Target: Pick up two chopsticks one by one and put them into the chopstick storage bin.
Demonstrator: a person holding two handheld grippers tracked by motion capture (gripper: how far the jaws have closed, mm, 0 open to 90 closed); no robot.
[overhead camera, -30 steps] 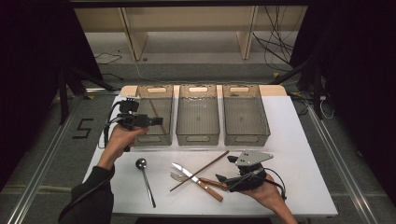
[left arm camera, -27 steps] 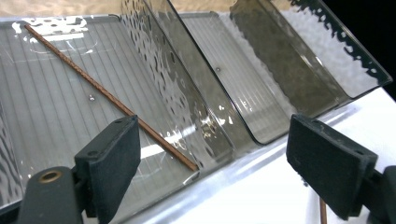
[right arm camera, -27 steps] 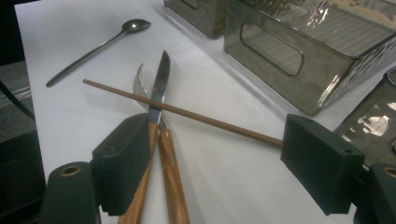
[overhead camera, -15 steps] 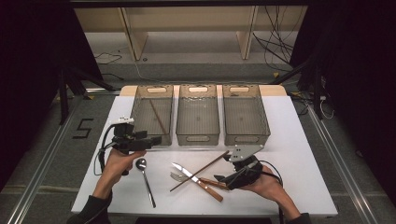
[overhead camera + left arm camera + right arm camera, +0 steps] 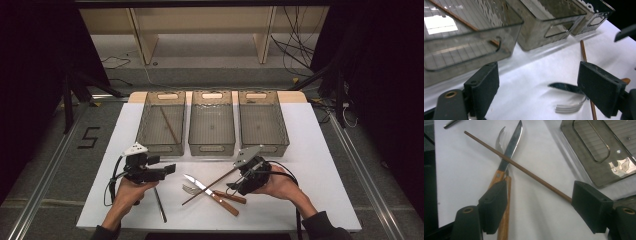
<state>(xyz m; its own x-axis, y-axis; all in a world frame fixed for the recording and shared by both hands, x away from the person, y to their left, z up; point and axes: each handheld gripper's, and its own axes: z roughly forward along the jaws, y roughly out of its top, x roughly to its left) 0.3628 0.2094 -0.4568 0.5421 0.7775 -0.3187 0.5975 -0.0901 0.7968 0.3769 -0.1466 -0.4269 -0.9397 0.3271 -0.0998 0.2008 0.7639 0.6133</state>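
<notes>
My right gripper (image 5: 233,187) is open over the crossed cutlery, and its jaws have just been closing a little. A brown chopstick (image 5: 524,171) runs between them, close to the right pad, with neither pad pressing on it. Under it lie a wood-handled knife (image 5: 210,194) and a fork (image 5: 189,189). My left gripper (image 5: 170,169) hovers open low over the table, pointing at the knife tip (image 5: 564,87) and the fork tines (image 5: 569,108), nothing between its pads. Below the left hand lies a spoon handle (image 5: 160,205).
Three smoky plastic bins stand in a row at the back: left bin (image 5: 146,131) with a chopstick (image 5: 169,125) in it, middle bin (image 5: 212,147), right bin (image 5: 285,131). The white table top (image 5: 320,165) ends near my forearms.
The left hand has come down and toward me from the left bin to just above the table by the spoon. The right gripper has shifted left over the chopstick.
</notes>
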